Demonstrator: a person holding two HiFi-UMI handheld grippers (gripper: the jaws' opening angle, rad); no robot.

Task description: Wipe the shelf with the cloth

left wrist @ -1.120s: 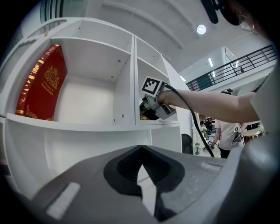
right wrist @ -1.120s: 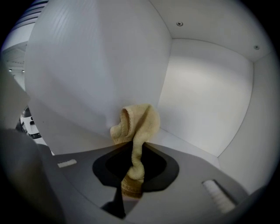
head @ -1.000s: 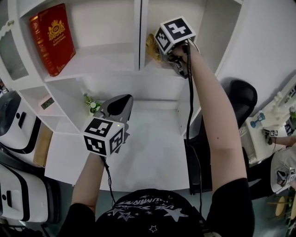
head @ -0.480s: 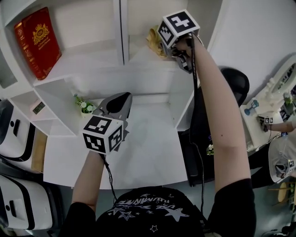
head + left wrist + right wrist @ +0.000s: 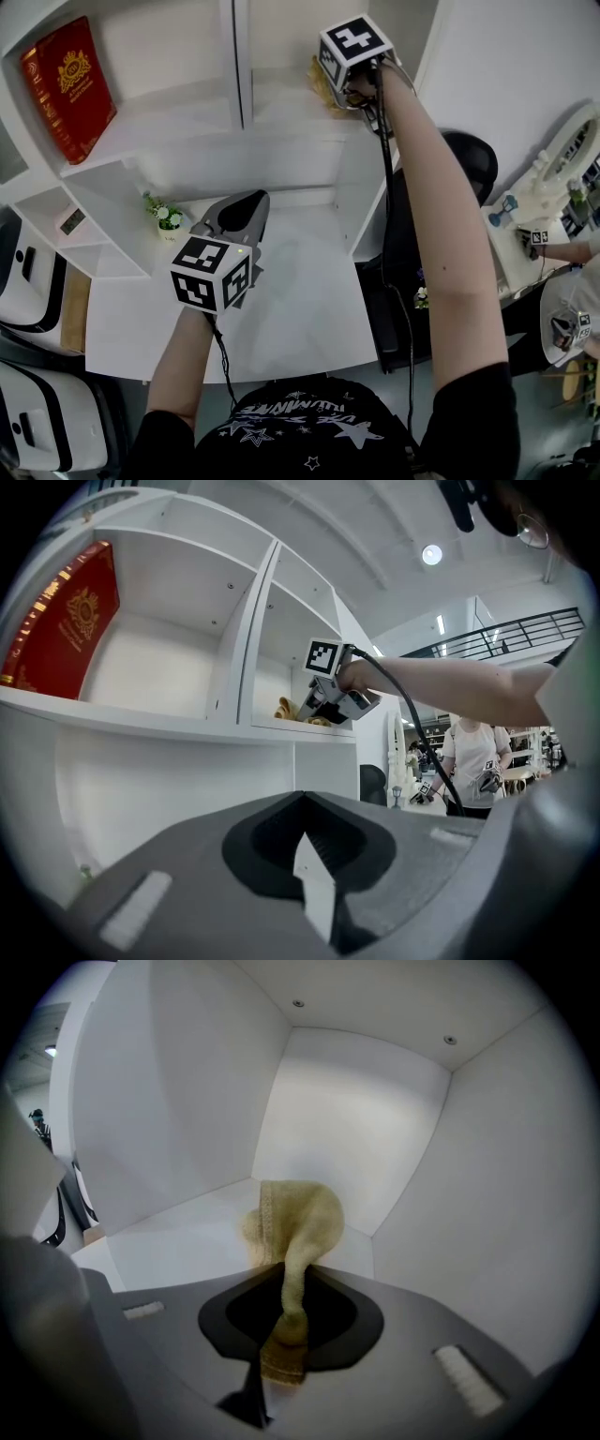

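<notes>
A yellow cloth [image 5: 292, 1222] is pinched in my right gripper [image 5: 281, 1288], which is shut on it. Its bunched end rests on the white floor of the upper right shelf compartment [image 5: 178, 1232]. In the head view the right gripper [image 5: 339, 94] reaches into that compartment, with the cloth [image 5: 322, 82] at its tip. The left gripper view shows the cloth [image 5: 285, 708] on the shelf [image 5: 187, 726] edge. My left gripper [image 5: 246, 199] hovers over the white desk below, jaws shut with nothing held [image 5: 302, 803].
A red book [image 5: 66, 89] leans in the upper left compartment. A small potted plant [image 5: 165, 214] stands at the desk's back left. The white desk [image 5: 300, 309] lies under the left gripper. A black chair [image 5: 473, 169] and a person [image 5: 478, 761] are to the right.
The right gripper has slid the cloth to the right along the shelf floor, away from the divider. The head view has shifted right. The left gripper has hardly moved.
</notes>
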